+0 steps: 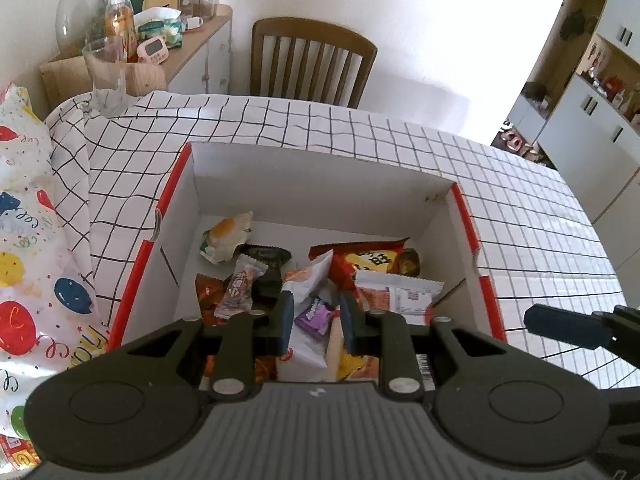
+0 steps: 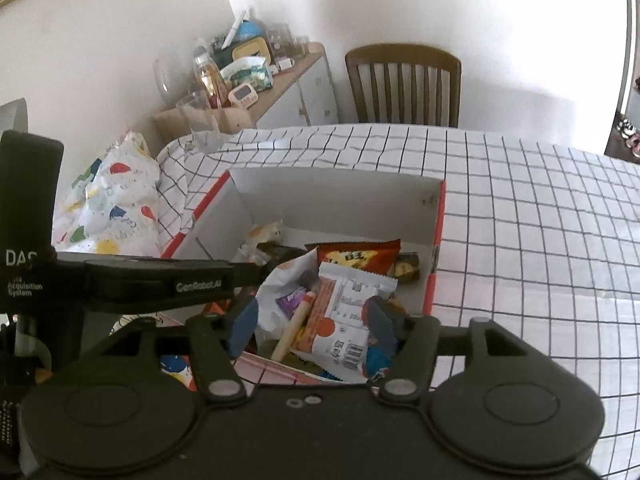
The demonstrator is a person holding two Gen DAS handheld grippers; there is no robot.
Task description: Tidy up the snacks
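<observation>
The snacks (image 1: 320, 280) lie heaped in the red-edged box (image 1: 132, 280) just below both tools, so most of the sorting looks done. The white-and-orange packet (image 2: 344, 312) lies long axis running away from the right tool (image 2: 312, 324), which gapes wide, empty. The left tool (image 1: 316, 316) stands narrowly parted, holding nothing. The checked worktop (image 1: 520, 200) around them is bare.

Bright daylight, wall (image 1: 420, 20) blown out; fisheye bends edges, dark corners; slightly soft.
</observation>
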